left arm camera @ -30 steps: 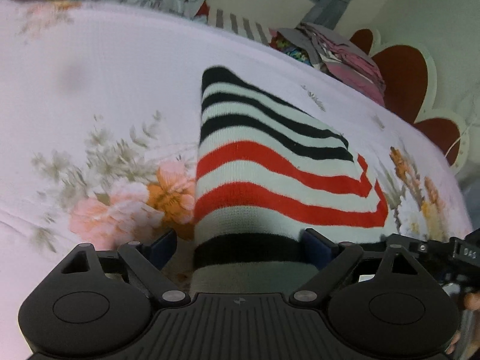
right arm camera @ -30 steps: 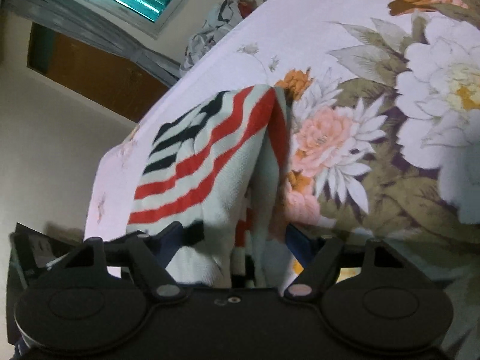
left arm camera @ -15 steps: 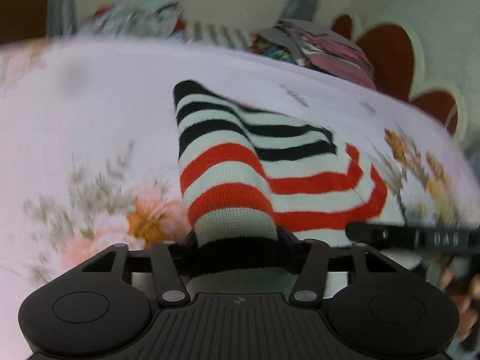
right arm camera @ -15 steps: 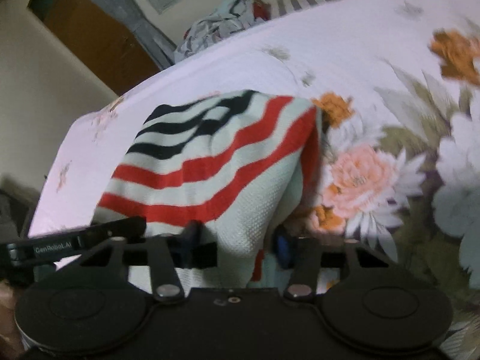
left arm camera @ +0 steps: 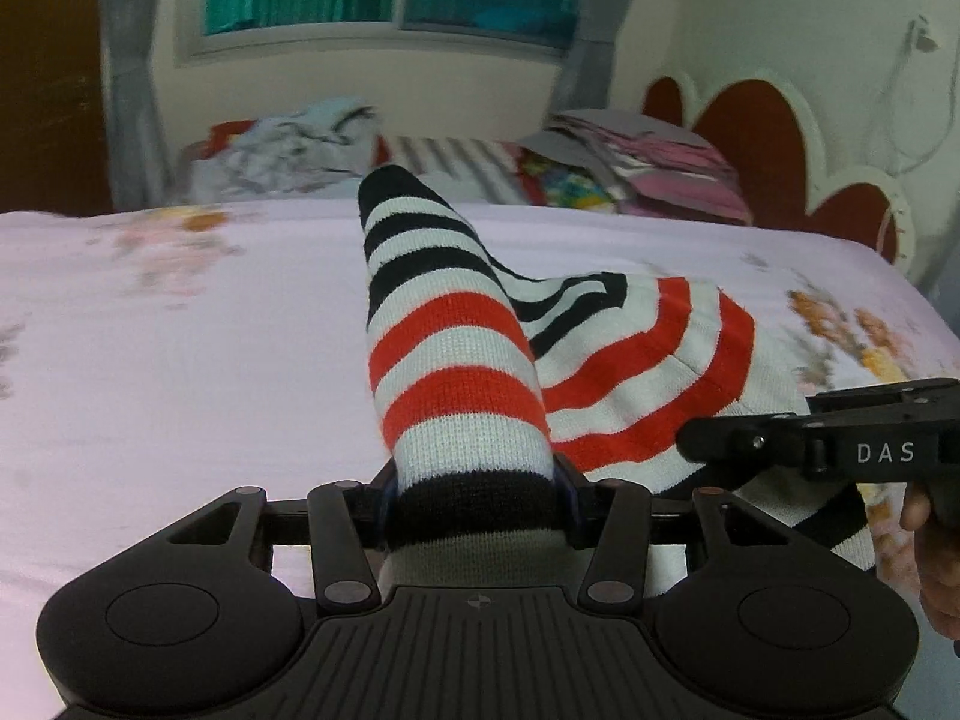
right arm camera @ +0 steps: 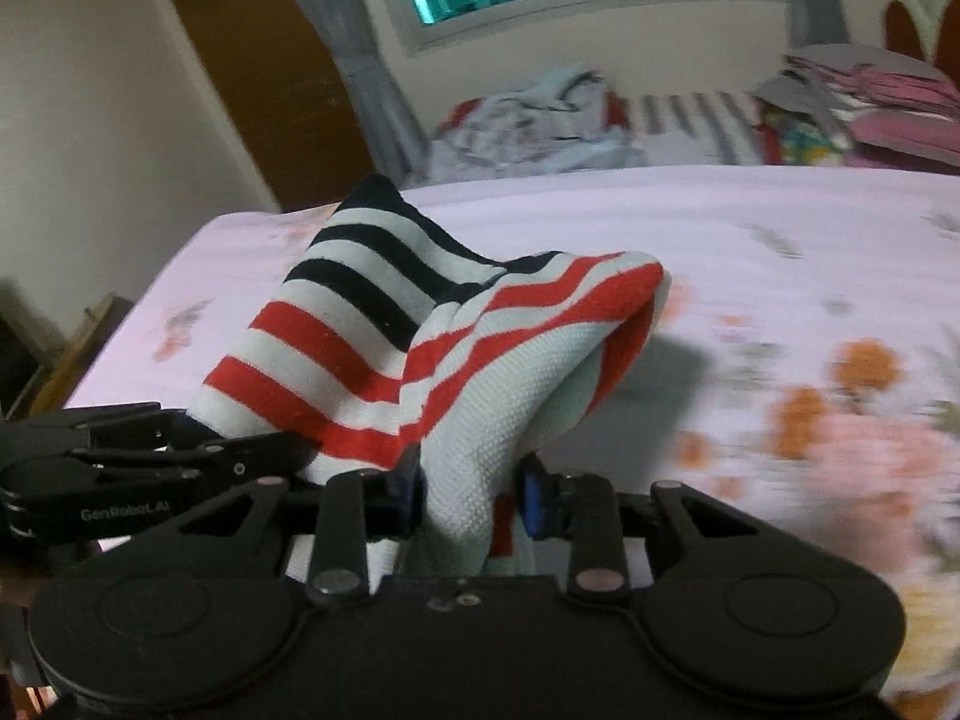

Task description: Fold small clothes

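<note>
Striped knit garment (left arm camera: 456,360): one piece, white with black and red bands. Left wrist view: left tongs (left arm camera: 474,504) pinch its black-banded edge, jaws just closed in on it; the cloth rises ahead of them above the floral bedsheet (left arm camera: 180,372). Right tongs (left arm camera: 840,450), lettered "DAS", sit at their right. Right wrist view: right tongs (right arm camera: 471,495) have just closed and clamp a white fold of the garment (right arm camera: 420,336); left tongs (right arm camera: 120,480), marked "GenRobot.AI", beside them on the left.
</note>
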Demonstrator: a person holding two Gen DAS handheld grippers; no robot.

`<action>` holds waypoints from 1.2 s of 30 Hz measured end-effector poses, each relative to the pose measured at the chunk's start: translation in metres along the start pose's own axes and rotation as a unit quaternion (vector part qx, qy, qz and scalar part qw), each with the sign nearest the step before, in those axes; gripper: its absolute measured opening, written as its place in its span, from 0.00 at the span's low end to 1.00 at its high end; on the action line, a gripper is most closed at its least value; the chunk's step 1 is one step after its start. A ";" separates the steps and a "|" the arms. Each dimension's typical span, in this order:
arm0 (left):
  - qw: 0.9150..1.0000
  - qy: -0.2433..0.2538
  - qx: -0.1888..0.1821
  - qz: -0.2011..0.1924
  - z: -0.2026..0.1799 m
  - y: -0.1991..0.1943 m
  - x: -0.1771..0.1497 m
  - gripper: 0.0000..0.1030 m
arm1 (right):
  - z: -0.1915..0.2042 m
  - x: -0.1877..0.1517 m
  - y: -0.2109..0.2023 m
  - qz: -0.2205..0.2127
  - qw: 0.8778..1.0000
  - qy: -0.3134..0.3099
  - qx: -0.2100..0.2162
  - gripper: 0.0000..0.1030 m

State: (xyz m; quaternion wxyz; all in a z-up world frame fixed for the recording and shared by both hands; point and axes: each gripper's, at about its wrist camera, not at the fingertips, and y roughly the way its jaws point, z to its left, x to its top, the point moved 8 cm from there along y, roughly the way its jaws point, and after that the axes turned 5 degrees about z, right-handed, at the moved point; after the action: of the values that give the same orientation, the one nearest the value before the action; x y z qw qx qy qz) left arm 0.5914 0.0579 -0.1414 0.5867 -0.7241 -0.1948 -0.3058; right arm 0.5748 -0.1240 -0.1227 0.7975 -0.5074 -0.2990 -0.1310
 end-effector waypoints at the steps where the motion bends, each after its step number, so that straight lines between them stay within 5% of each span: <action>1: 1.000 -0.003 0.004 0.000 0.020 -0.005 -0.003 0.48 | 0.017 0.002 0.011 0.002 1.000 -0.003 0.004 0.30; 7: 0.998 -0.052 0.002 0.042 0.117 0.002 -0.036 0.53 | 0.081 0.000 0.071 0.033 0.999 -0.024 0.010 0.30; 8: 0.996 -0.064 0.004 0.064 0.130 0.012 -0.046 0.57 | 0.083 -0.004 0.085 0.046 0.998 -0.032 -0.002 0.30; 10: 0.995 -0.073 0.024 0.058 0.152 0.019 -0.060 0.91 | 0.071 -0.019 0.117 0.084 0.995 -0.019 -0.041 0.43; 12: 0.996 -0.078 0.017 0.048 0.157 0.016 -0.065 0.91 | 0.056 -0.025 0.122 0.066 0.997 0.008 -0.038 0.52; 14: 0.997 -0.066 0.022 0.038 0.156 0.011 -0.063 0.91 | 0.050 -0.025 0.117 0.063 0.997 0.020 -0.038 0.51; 18: 0.999 -0.014 0.044 -0.011 0.152 -0.015 -0.054 0.78 | 0.057 -0.018 0.096 0.066 0.996 0.005 -0.059 0.51; 20: 0.998 0.001 0.029 -0.057 0.155 -0.030 -0.040 0.76 | 0.072 -0.014 0.071 0.027 0.997 -0.024 -0.075 0.51; 24: 0.999 0.010 -0.019 -0.048 0.151 -0.016 -0.011 0.38 | 0.089 0.012 0.070 0.004 0.994 -0.071 -0.086 0.30; 27: 0.998 0.016 -0.066 0.013 0.142 0.019 -0.017 0.36 | 0.091 0.010 0.104 0.055 0.990 -0.079 -0.103 0.24; 28: 0.998 0.022 -0.055 0.027 0.140 0.030 -0.025 0.32 | 0.083 0.001 0.118 0.086 0.984 -0.082 -0.130 0.22; 33: 0.998 0.052 -0.026 0.022 0.132 0.034 -0.026 0.32 | 0.072 -0.005 0.122 0.078 0.986 -0.061 -0.135 0.22; 36: 0.998 0.061 -0.017 0.003 0.125 0.004 -0.026 0.32 | 0.079 -0.008 0.098 0.064 0.985 -0.076 -0.143 0.24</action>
State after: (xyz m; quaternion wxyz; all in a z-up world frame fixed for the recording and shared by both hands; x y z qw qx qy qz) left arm 0.6015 0.1796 -0.1776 0.5856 -0.7149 -0.1515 -0.3507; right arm 0.5914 -0.0101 -0.1748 0.6984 -0.6430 -0.3033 -0.0824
